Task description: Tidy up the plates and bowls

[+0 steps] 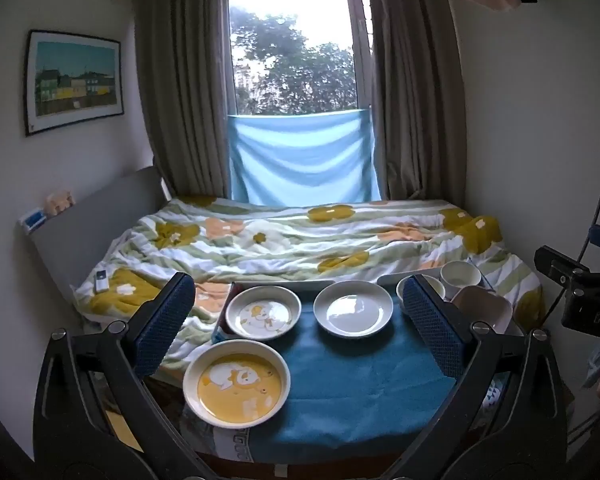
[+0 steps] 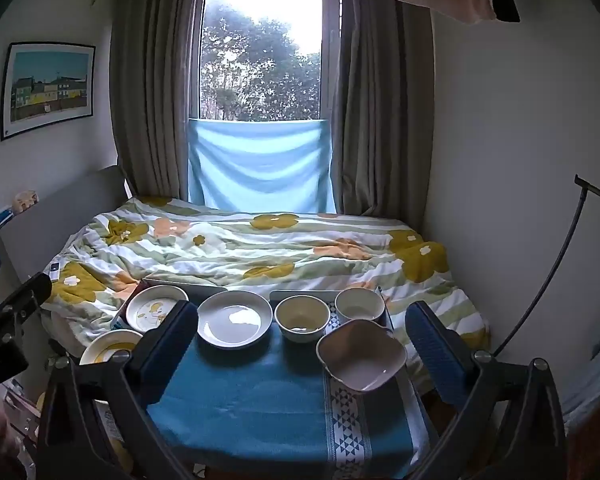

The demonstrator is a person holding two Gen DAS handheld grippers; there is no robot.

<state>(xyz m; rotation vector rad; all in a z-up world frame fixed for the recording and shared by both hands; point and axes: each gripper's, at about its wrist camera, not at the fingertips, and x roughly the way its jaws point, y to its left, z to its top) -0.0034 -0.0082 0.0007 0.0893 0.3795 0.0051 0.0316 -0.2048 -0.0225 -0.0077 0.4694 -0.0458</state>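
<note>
On a small table with a blue cloth (image 1: 348, 392) lie a yellow-patterned plate (image 1: 236, 384) at front left, a smaller patterned plate (image 1: 263, 313) behind it, and a plain white plate (image 1: 353, 309). In the right wrist view I see the white plate (image 2: 234, 319), a small round bowl (image 2: 302, 318), a white cup-like bowl (image 2: 359, 305) and a squarish bowl (image 2: 361, 354). My left gripper (image 1: 300, 324) is open and empty above the table. My right gripper (image 2: 300, 344) is open and empty, back from the bowls.
A bed with a flowered duvet (image 1: 300, 240) lies right behind the table. A window with curtains (image 1: 296, 48) stands beyond it. A wall is close on the right (image 2: 520, 160). The other gripper's body shows at the right edge (image 1: 580, 296).
</note>
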